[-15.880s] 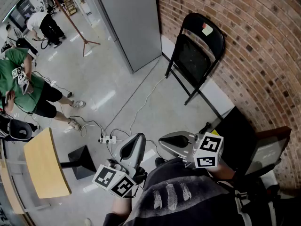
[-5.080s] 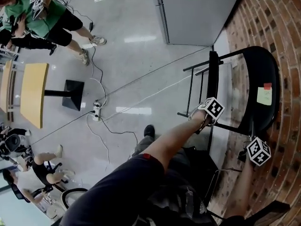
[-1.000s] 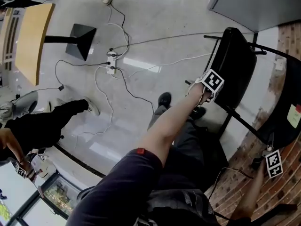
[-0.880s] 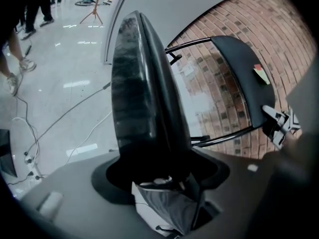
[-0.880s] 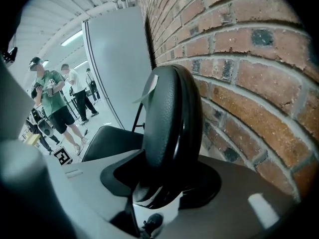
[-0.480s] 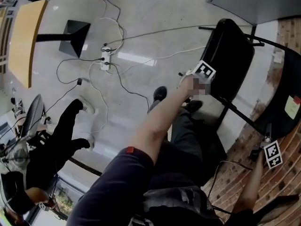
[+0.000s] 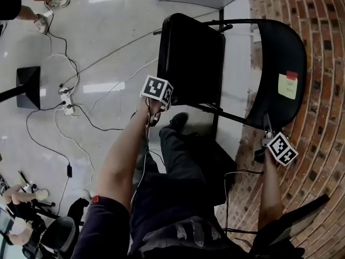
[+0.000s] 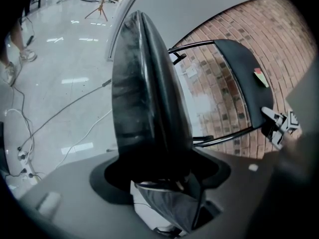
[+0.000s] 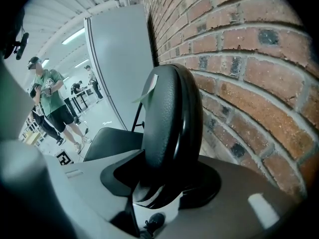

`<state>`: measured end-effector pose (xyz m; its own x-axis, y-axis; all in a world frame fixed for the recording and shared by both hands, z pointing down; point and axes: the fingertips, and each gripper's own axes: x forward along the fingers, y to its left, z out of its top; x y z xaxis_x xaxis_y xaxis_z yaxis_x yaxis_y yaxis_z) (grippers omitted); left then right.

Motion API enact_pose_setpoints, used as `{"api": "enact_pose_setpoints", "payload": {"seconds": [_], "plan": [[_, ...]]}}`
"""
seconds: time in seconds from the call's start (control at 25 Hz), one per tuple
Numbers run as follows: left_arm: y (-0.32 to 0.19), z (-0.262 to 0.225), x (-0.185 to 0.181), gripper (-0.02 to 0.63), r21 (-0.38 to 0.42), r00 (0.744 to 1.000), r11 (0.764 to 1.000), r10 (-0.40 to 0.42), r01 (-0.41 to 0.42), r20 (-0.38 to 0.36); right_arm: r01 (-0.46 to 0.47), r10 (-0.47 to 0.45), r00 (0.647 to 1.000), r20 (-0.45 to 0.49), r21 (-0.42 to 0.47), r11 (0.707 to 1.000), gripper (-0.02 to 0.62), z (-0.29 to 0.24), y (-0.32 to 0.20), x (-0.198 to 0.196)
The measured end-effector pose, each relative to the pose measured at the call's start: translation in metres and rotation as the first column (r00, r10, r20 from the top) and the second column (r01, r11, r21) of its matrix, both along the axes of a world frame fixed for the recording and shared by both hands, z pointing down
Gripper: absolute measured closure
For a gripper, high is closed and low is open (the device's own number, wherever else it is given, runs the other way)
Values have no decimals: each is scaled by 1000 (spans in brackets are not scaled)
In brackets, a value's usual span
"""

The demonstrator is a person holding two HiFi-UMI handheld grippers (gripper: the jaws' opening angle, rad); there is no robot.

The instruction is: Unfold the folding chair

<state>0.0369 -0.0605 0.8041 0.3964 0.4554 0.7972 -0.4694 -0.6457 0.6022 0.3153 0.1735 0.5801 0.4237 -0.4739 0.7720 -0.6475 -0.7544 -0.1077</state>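
The folding chair (image 7: 232, 63) occupies the upper middle and upper right of the head view, its back to the brick wall (image 7: 323, 63). Its seat (image 7: 191, 58) lies near level, and the backrest (image 7: 280, 47), bearing a sticky note (image 7: 287, 85), stands by the wall. In my judgement the chair is open or all but open.

The left gripper (image 7: 159, 93) is at the seat's near left corner. The seat's rim fills the gap between its jaws, which have just been easing wider, though they appear to clamp it. That hold serves to swing the seat down.

The right gripper (image 7: 272, 136) is at the backrest's lower end, jaws pinching its padded edge — evidently to steady the frame against that pull. The two grippers are well apart — one on each side of the chair.
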Motion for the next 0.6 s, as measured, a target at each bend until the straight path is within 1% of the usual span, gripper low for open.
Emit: {"api": "enact_pose_setpoints", "payload": {"seconds": [0.12,0.28,0.36,0.44,0.52,0.6], "plan": [[1,3,3,261,-1,1000,1000,-3,3,-3,-3,3,1000,2,3,1000,403,0,1,6],[2,3,-4,261,-17,1000,1000,-14,14,1,-14,14,1000,26,-4,1000,400,1,6,5],[5,4,0,261,-28,1000,999,-16,16,-6,-30,31,999,26,-13,999,400,-7,14,10],[5,6,9,261,-20,1000,1000,-7,7,-10,-39,39,999,11,-11,999,399,-13,19,19],[4,7,13,262,-22,1000,1000,-6,6,-21,-30,30,1000,2,-1,1000,399,-7,18,24],[3,10,12,264,-27,1000,1000,-15,15,-20,-23,22,1000,12,3,1000,399,3,16,27]]}}
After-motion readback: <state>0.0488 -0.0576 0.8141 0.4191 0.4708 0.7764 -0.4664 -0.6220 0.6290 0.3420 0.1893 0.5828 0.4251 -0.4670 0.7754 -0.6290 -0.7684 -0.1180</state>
